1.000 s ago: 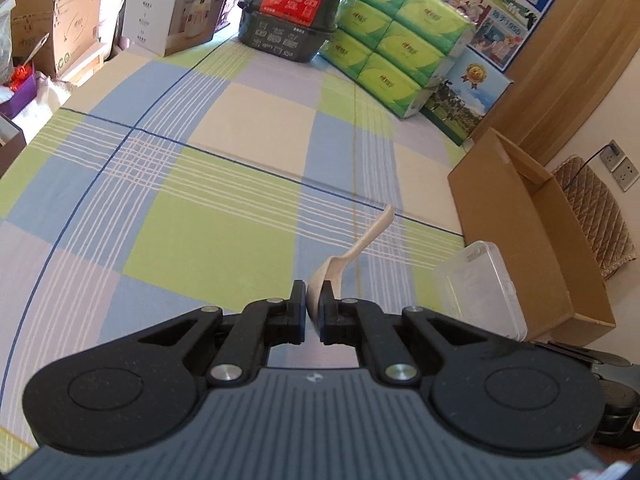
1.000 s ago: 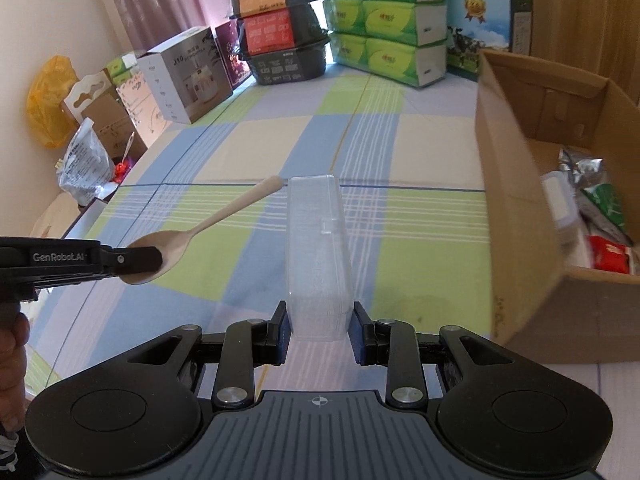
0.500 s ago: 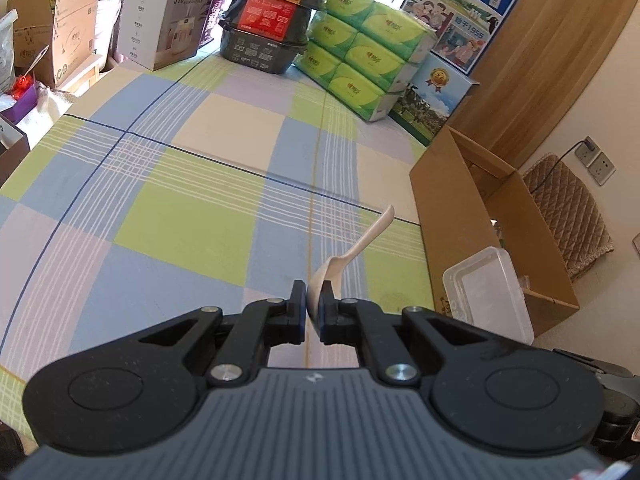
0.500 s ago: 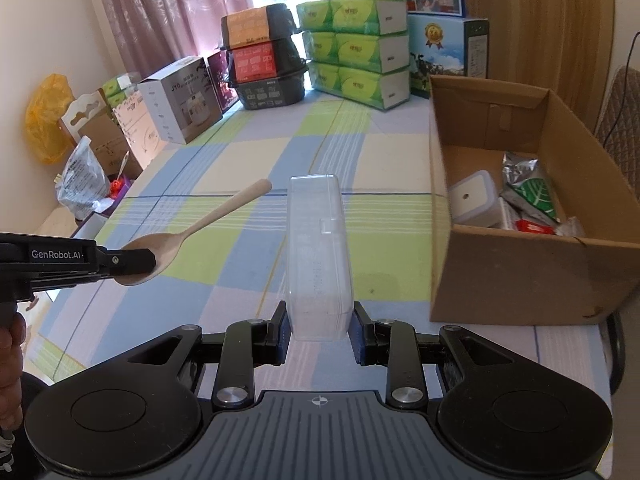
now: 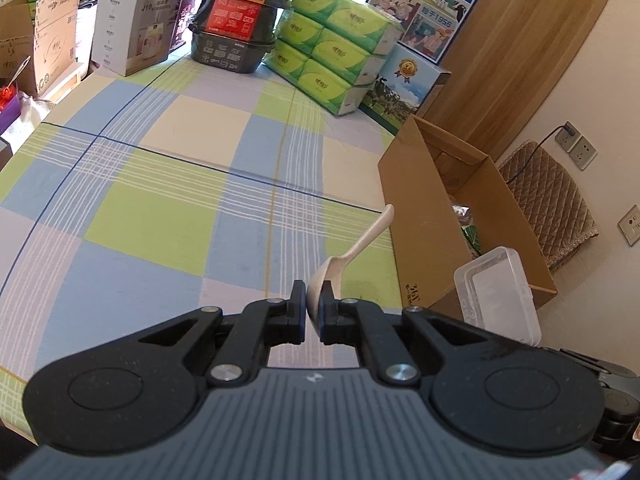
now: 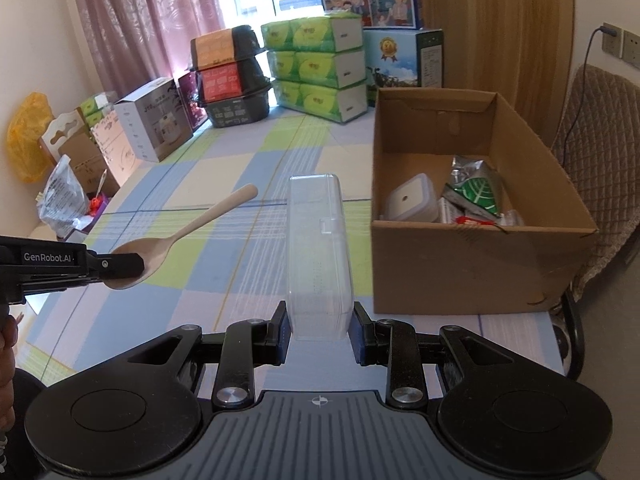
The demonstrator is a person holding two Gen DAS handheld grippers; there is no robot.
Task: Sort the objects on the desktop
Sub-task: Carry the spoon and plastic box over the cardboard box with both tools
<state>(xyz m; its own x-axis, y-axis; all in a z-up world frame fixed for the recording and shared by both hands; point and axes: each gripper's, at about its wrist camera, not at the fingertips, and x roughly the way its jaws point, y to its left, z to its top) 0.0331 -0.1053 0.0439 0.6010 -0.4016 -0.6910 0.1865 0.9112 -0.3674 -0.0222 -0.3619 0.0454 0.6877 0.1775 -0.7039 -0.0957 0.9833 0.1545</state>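
The right gripper [image 6: 319, 330] has its fingers clamped on a clear case [image 6: 318, 256], long axis pointing straight ahead. The open carton [image 6: 472, 264] lies just ahead to the right, nearer this hand. The left gripper [image 5: 313, 312] pinches a pale spoon [image 5: 352, 254] by its bowl, handle angled up-right towards the carton, above the checked bench [image 5: 160, 216].

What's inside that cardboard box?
The cardboard box holds a lidded white container, a silver-and-green foil pouch and small packets; its front wall hides anything lower down.
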